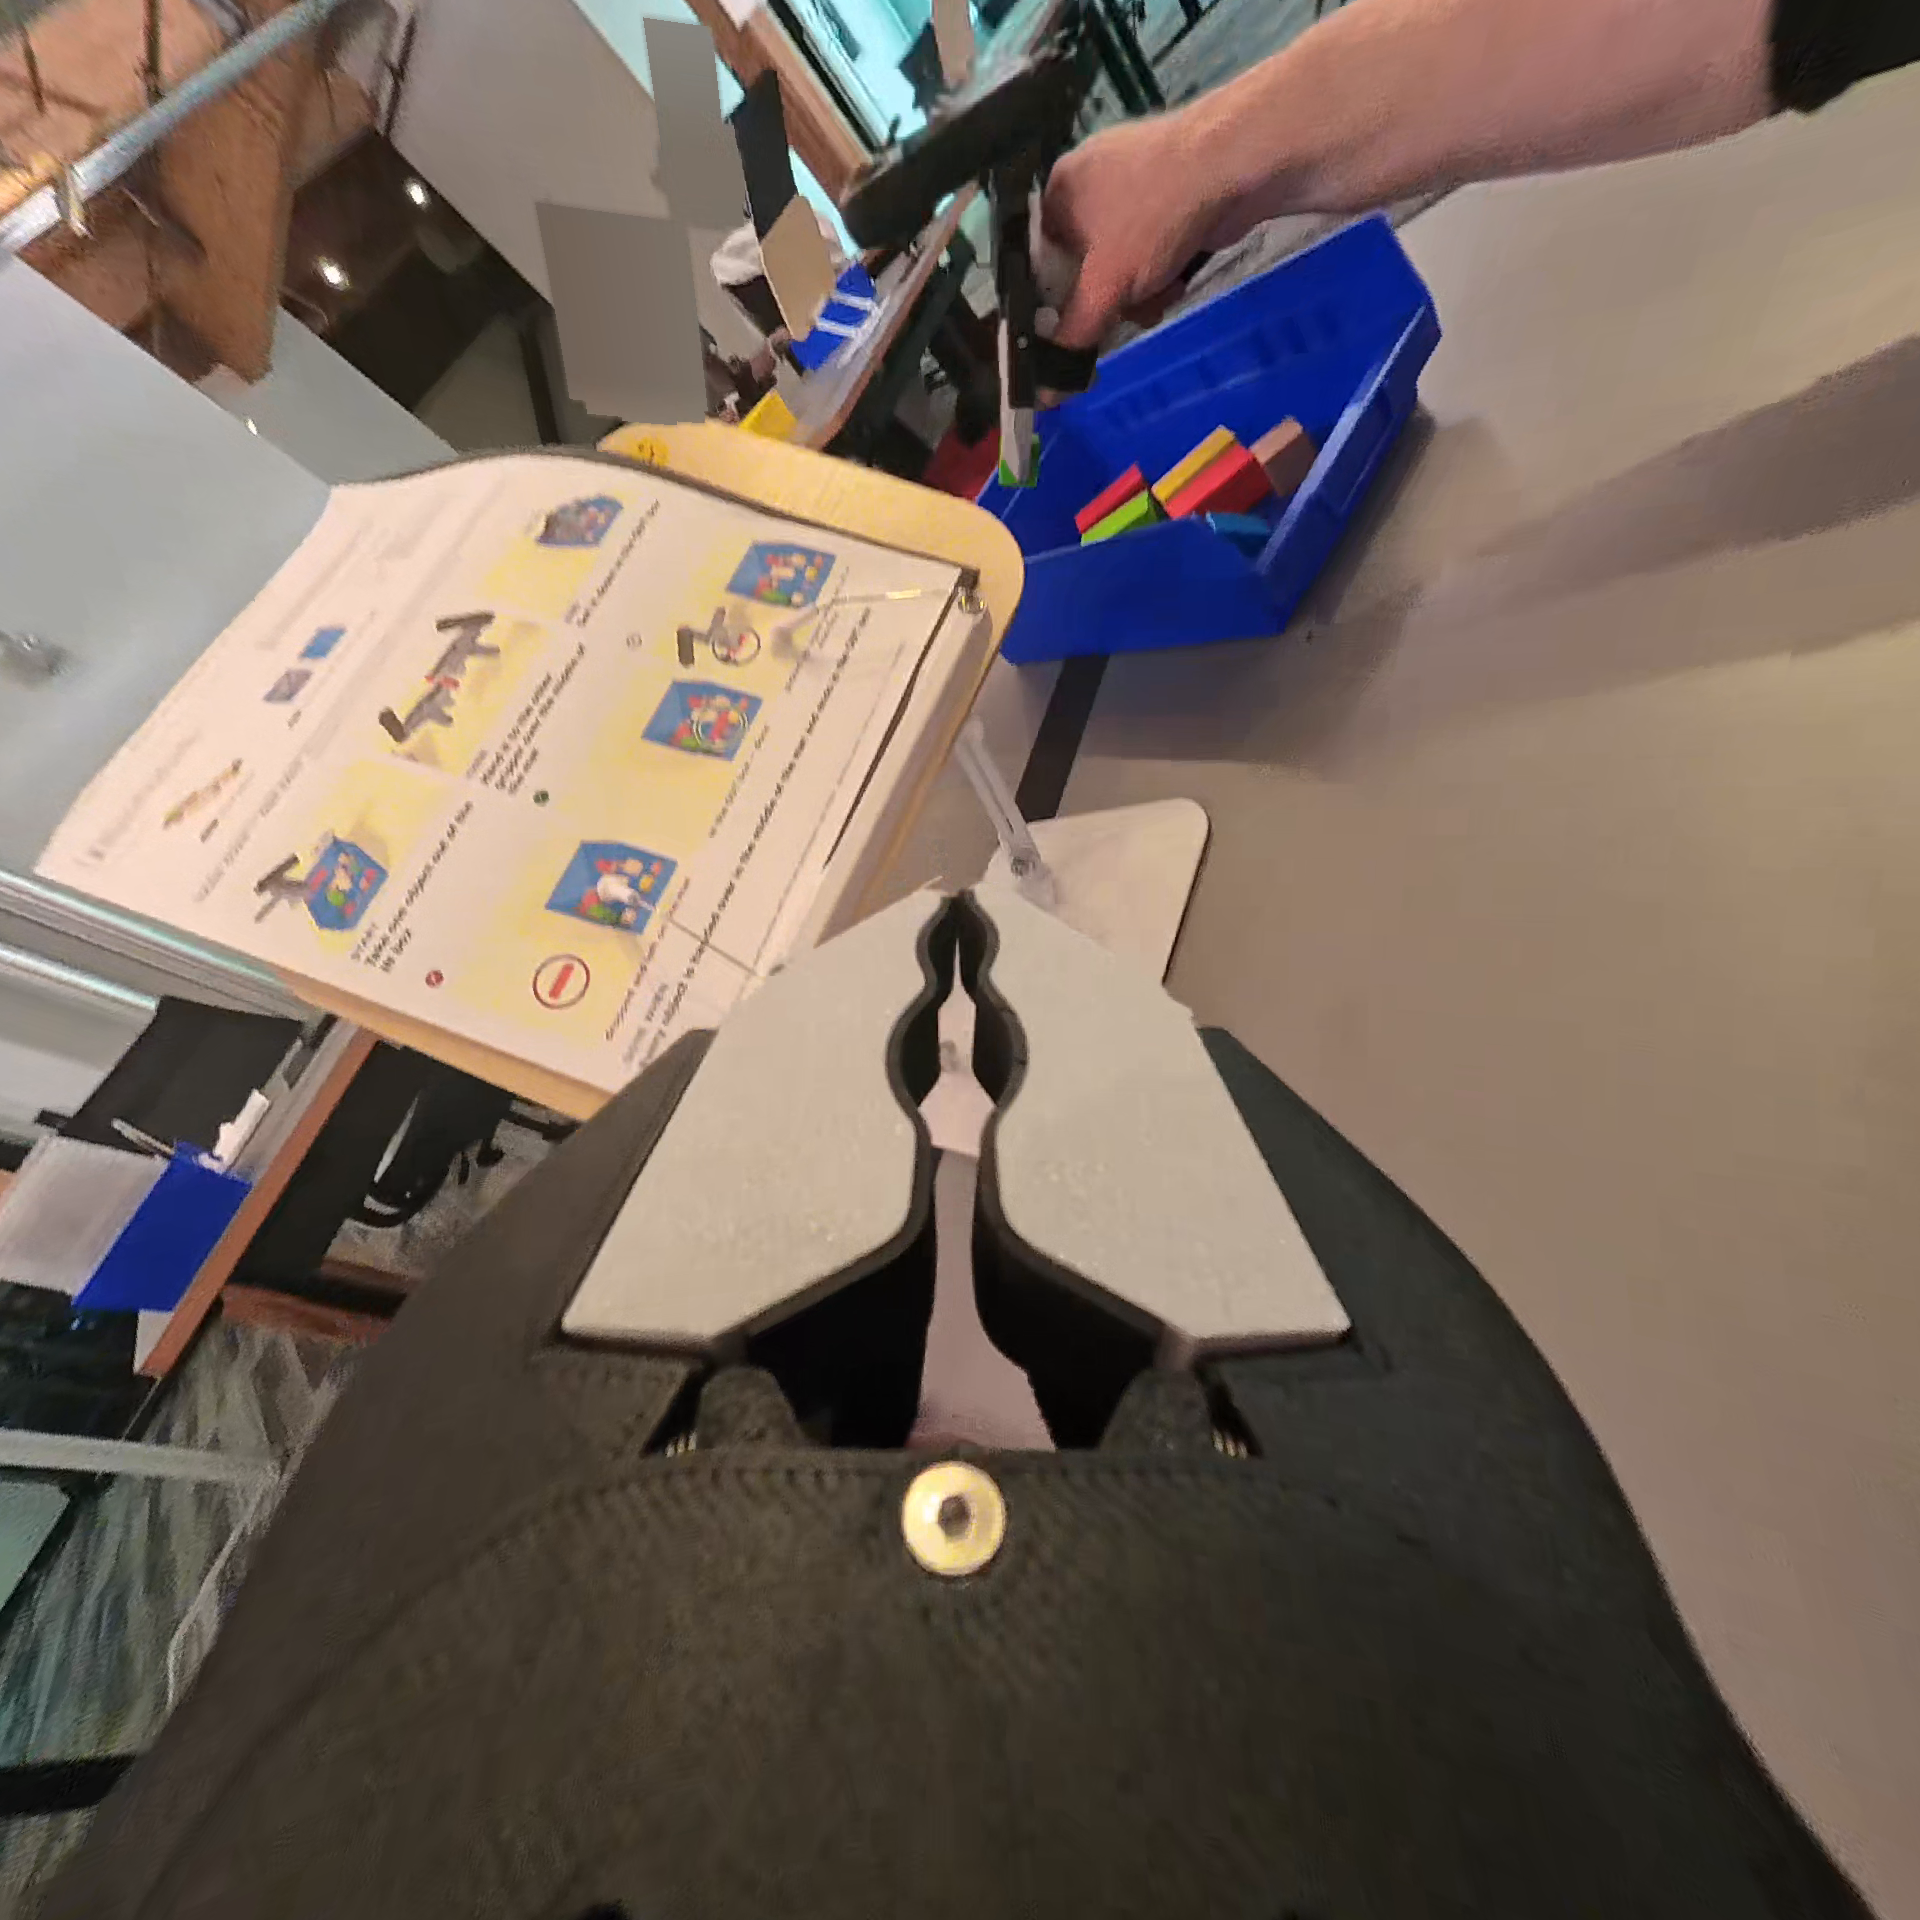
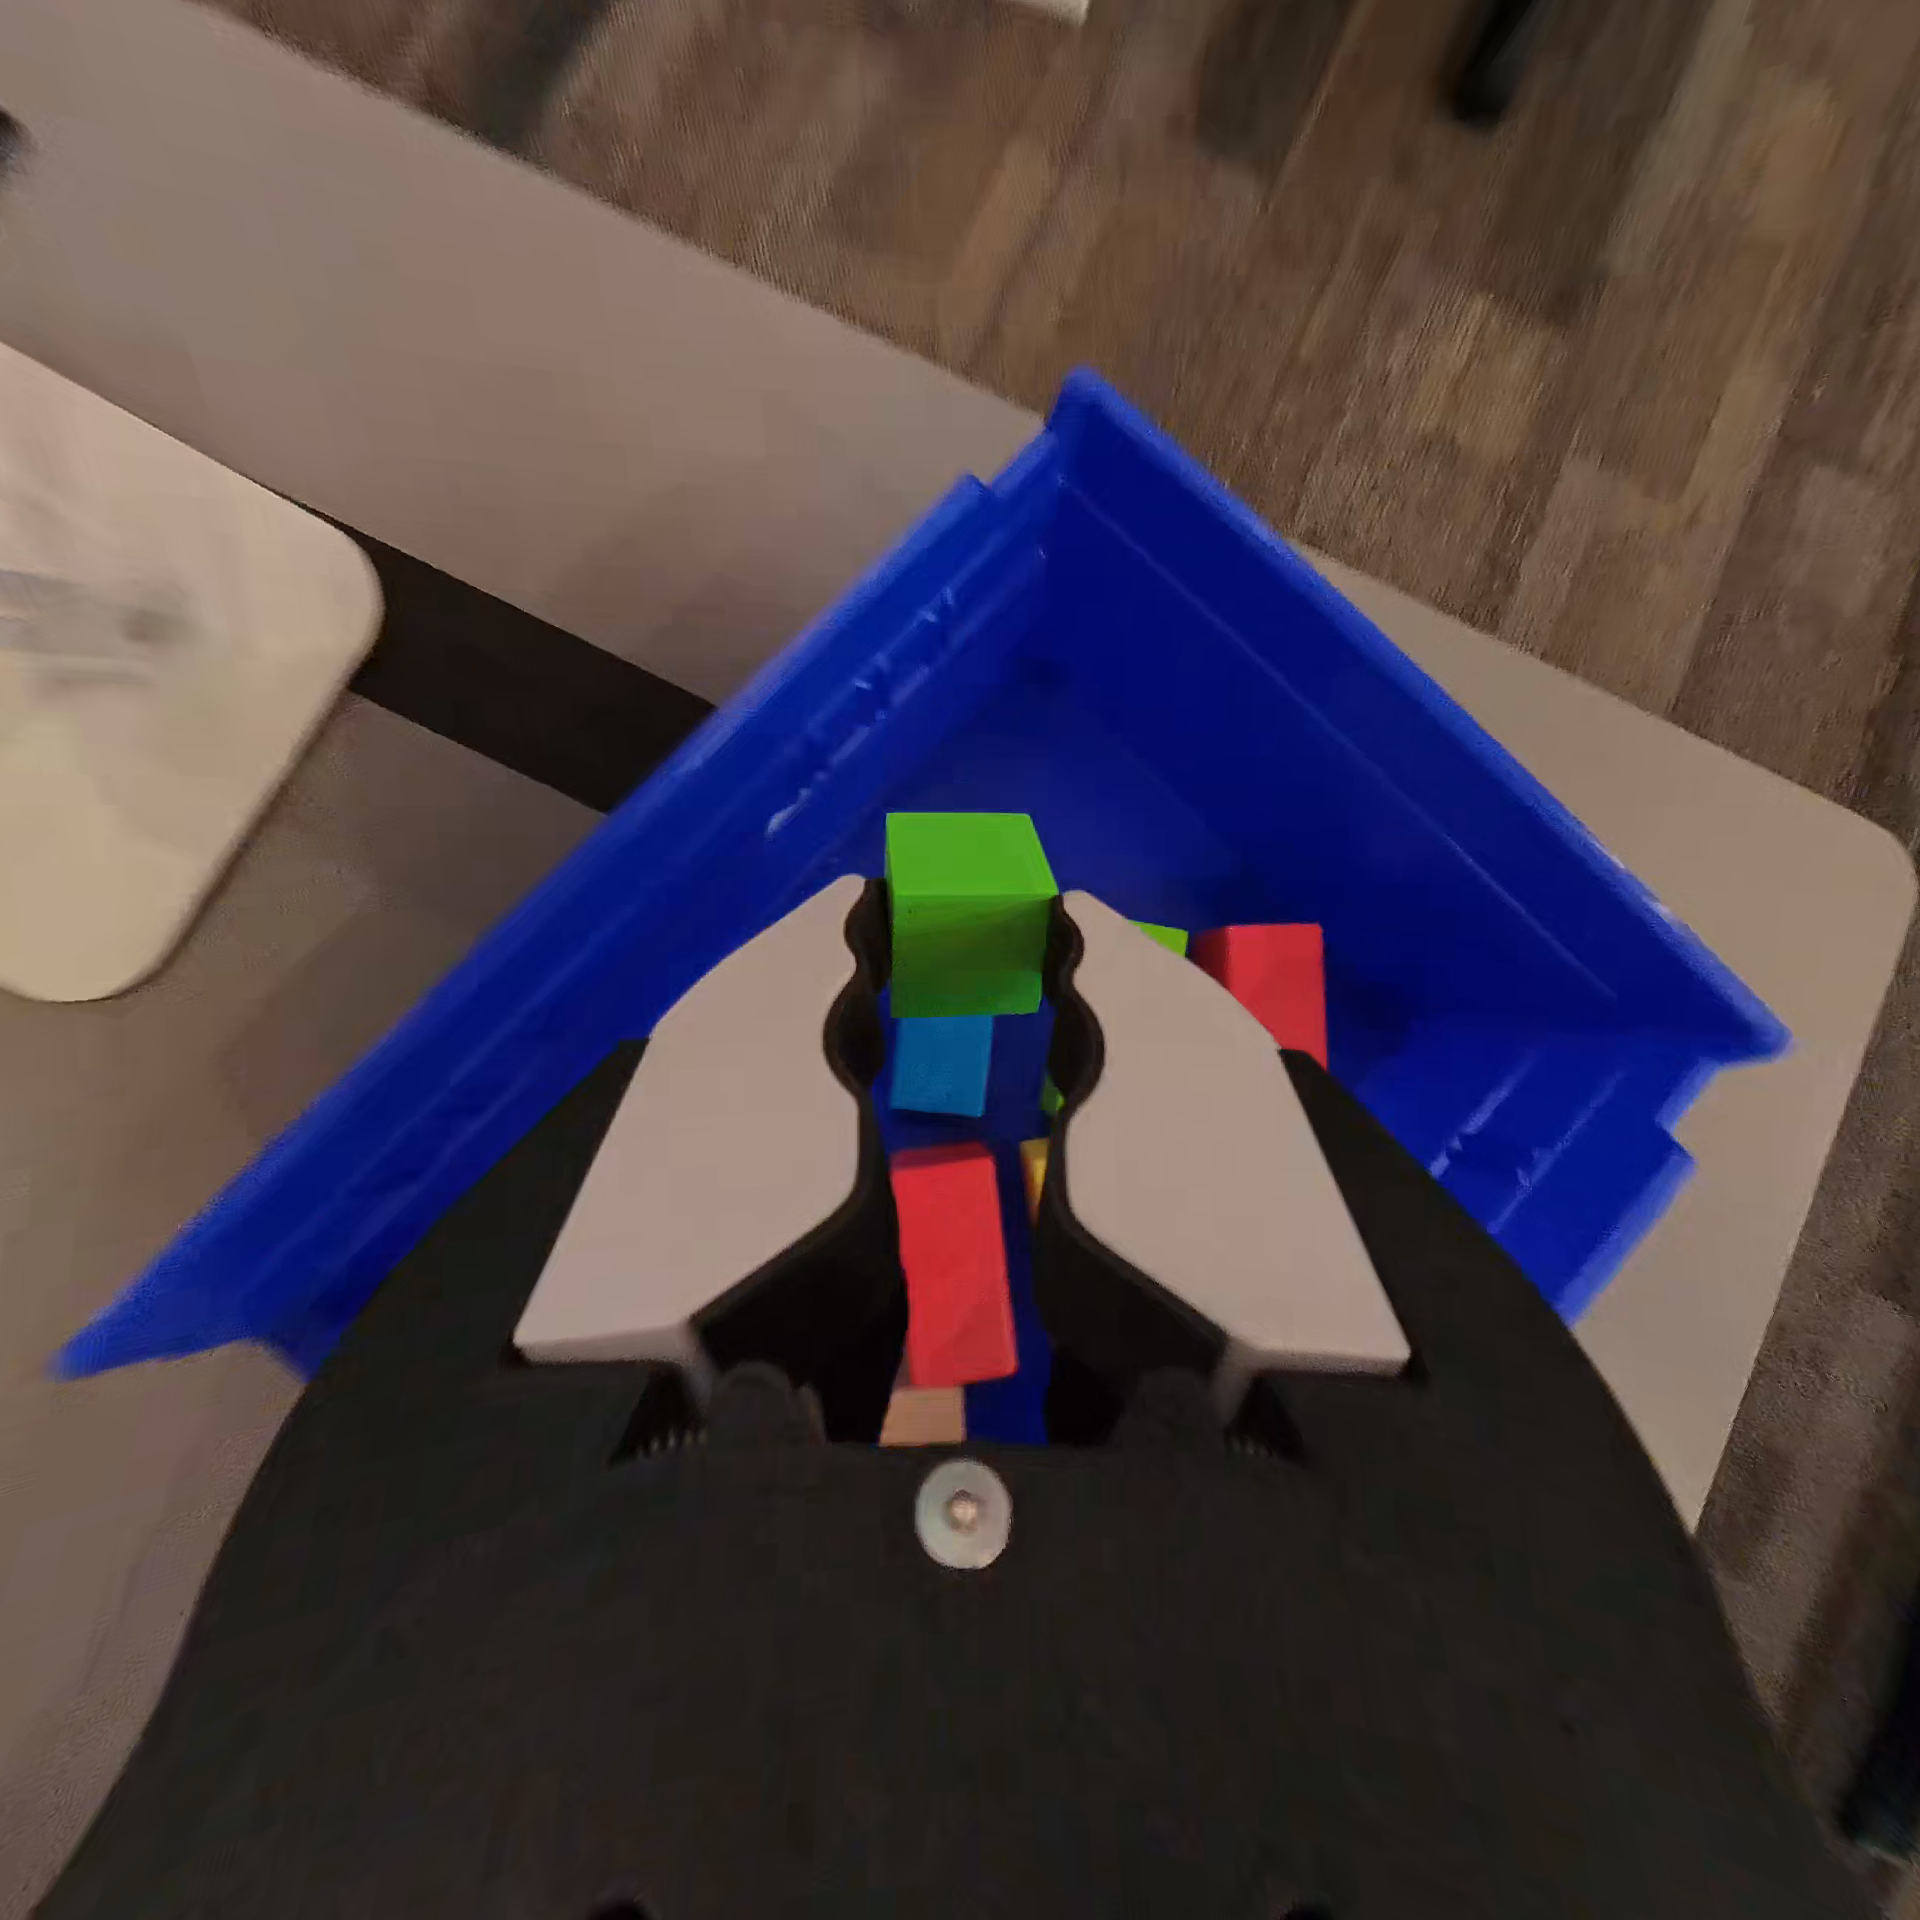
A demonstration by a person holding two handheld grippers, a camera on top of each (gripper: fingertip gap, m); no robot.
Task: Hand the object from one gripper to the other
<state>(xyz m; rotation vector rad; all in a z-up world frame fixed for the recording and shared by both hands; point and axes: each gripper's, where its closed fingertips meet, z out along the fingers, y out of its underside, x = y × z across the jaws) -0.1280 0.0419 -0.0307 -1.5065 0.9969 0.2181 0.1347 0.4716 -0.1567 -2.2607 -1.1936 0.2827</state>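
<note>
My right gripper [image 2: 966, 914] is shut on a green block [image 2: 966, 914], with both pads pressed on its sides, above the blue bin [image 2: 1403, 790]. The left wrist view shows it far off, the green block [image 1: 1020, 465] at its tips over the bin [image 1: 1164, 613]. Several red, blue, green and yellow blocks lie in the bin, among them a red one [image 2: 956, 1268]. My left gripper [image 1: 956, 920] is shut with nothing between its tips, over the grey table [image 1: 1558, 935] next to the stand's base.
An instruction sheet [image 1: 520, 727] on a tilted wooden stand rises left of the bin. Its pale base plate [image 1: 1122, 873] lies on the table, also in the right wrist view [image 2: 156, 748]. A hand [image 1: 1132, 239] holds the right gripper. The table edge and floor [image 2: 1455, 260] lie beyond the bin. The left gripper's tips are roughly 50 cm from the right gripper's.
</note>
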